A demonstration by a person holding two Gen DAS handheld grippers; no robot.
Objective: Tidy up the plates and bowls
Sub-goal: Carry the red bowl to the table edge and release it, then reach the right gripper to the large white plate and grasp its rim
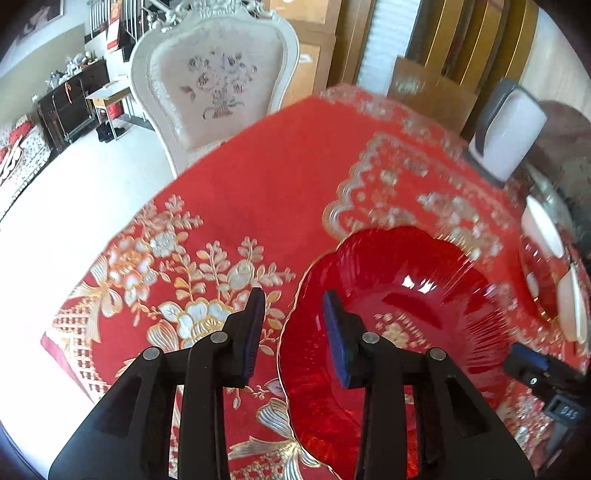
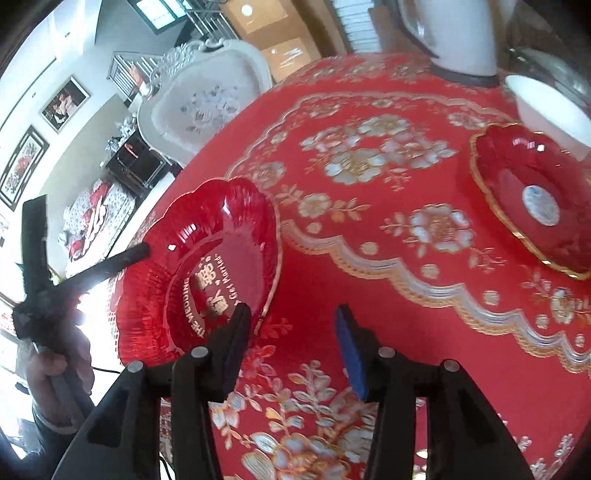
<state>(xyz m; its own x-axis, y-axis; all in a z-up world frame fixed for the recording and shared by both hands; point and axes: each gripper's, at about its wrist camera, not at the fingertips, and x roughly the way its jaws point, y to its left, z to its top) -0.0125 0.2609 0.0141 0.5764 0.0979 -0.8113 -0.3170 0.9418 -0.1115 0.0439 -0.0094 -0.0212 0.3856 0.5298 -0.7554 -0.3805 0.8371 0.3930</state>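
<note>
A red glass plate with a scalloped gold rim lies on the red tablecloth; it also shows in the right wrist view. My left gripper is open, its jaws straddling the plate's near-left rim. My right gripper is open and empty, just right of that plate. A second red plate sits at the far right with a white bowl at its far edge; both show at the right edge of the left wrist view.
A white pitcher stands at the table's far side. An ornate white chair stands behind the table. The table edge drops off to the left. The right gripper shows in the left wrist view.
</note>
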